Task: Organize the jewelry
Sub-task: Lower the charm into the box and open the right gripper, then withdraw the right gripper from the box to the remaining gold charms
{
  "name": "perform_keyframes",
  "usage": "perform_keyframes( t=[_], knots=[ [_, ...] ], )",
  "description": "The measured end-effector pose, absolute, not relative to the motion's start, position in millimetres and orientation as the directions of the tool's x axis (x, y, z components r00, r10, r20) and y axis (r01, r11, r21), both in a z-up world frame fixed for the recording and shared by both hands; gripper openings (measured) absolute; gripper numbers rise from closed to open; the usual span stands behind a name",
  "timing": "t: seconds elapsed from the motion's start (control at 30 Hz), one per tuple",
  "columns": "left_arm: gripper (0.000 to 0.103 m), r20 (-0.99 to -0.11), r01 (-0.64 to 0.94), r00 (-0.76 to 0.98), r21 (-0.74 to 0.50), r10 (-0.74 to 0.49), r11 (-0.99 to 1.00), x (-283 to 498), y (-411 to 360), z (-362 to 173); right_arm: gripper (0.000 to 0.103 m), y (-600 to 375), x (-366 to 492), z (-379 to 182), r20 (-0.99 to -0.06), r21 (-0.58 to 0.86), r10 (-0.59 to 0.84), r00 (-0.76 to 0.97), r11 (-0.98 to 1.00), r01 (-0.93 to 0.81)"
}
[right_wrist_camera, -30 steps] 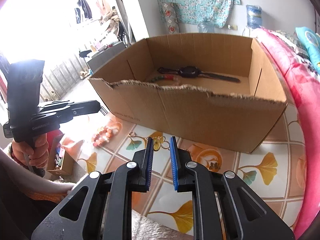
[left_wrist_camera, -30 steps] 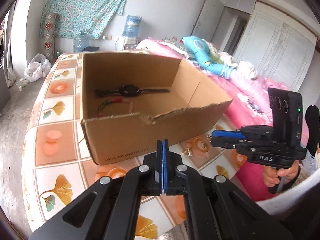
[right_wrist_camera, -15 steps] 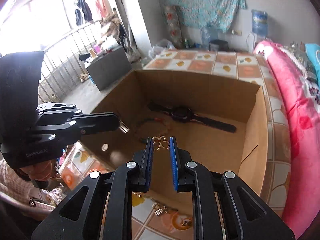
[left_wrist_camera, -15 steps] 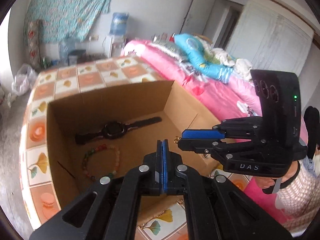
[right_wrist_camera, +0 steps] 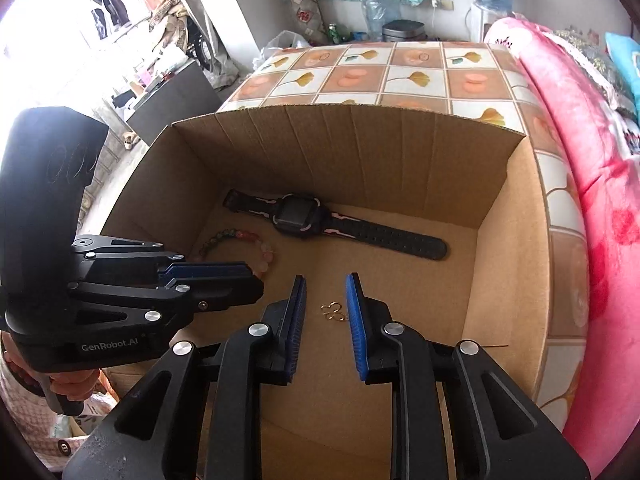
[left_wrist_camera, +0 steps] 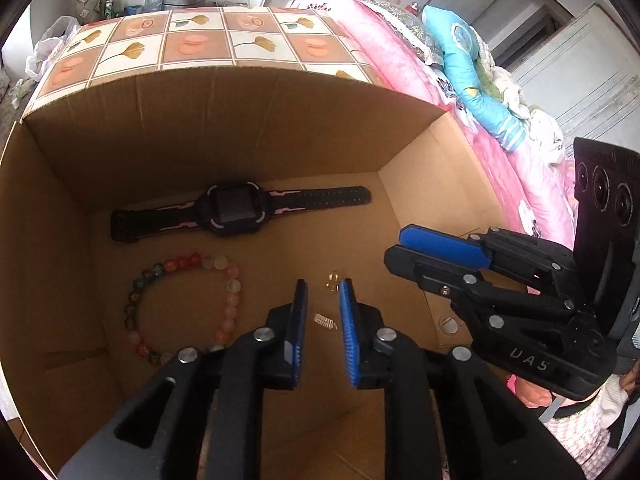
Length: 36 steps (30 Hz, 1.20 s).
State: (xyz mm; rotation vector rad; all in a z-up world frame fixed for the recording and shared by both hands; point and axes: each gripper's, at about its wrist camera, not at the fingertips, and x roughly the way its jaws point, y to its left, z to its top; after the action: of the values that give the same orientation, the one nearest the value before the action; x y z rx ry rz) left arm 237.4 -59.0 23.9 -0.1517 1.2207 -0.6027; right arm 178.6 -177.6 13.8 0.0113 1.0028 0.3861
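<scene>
Both the left gripper [left_wrist_camera: 323, 316] and right gripper [right_wrist_camera: 325, 312] hang released over the cardboard box [right_wrist_camera: 508, 248], small gold earring [right_wrist_camera: 333, 312] and silver clip [left_wrist_camera: 323, 321] lying inside; next, likely withdraw for remaining jewelry.

My left gripper [left_wrist_camera: 323, 312] and right gripper [right_wrist_camera: 326, 312] are showing black linkages, silver screws and blue pads; at nine o'clock, white "GenRobot.AI" lettering is showing.

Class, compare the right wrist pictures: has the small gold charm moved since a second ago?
Yes. The gold charm was pinched in the right gripper outside the cardboard box; now it lies on the box floor, nearer than the watch, between open jaws.
</scene>
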Motion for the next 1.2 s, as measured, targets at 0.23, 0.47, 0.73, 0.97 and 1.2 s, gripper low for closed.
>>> perform_keyframes(
  t=[0.23, 0.47, 0.73, 0.97, 1.2],
  knots=[
    [0.017, -0.796, 0.316, 0.268, -0.460, -0.543, 0.830, 232.4, -43.6, 30.1, 0.022, -195.3, 159.0, 30.2, -0.774, 0.218, 0.339, 0.536, 0.936, -0.277],
    [0.017, -0.649, 0.463, 0.483, -0.380, -0.588, 0.801, 170.7, -8.9, 79.1, 0.022, -214.8, 89.8, 66.5, -0.616, 0.261, 0.443, 0.651, 0.895, -0.362],
    [0.017, -0.552, 0.642, 0.519, -0.253, -0.653, 0.724, 58.2, 21.4, 83.3, 0.025, -201.3, 13.8, 40.7, -0.557, 0.320, 0.567, 0.607, 0.821, -0.473],
    [0.017, -0.732, 0.566, 0.459, -0.195, -0.503, 0.801, 43.3, -3.3, 12.9, 0.025, -182.3, 10.0, -27.7, -0.661, 0.440, 0.549, 0.511, 0.835, -0.329],
    [0.017, -0.802, 0.487, 0.480, -0.093, -0.355, 0.869, 61.4, -17.9, -32.9, 0.025, -161.6, 9.9, -44.7, -0.694, 0.451, 0.546, 0.469, 0.838, -0.309]
  ],
)
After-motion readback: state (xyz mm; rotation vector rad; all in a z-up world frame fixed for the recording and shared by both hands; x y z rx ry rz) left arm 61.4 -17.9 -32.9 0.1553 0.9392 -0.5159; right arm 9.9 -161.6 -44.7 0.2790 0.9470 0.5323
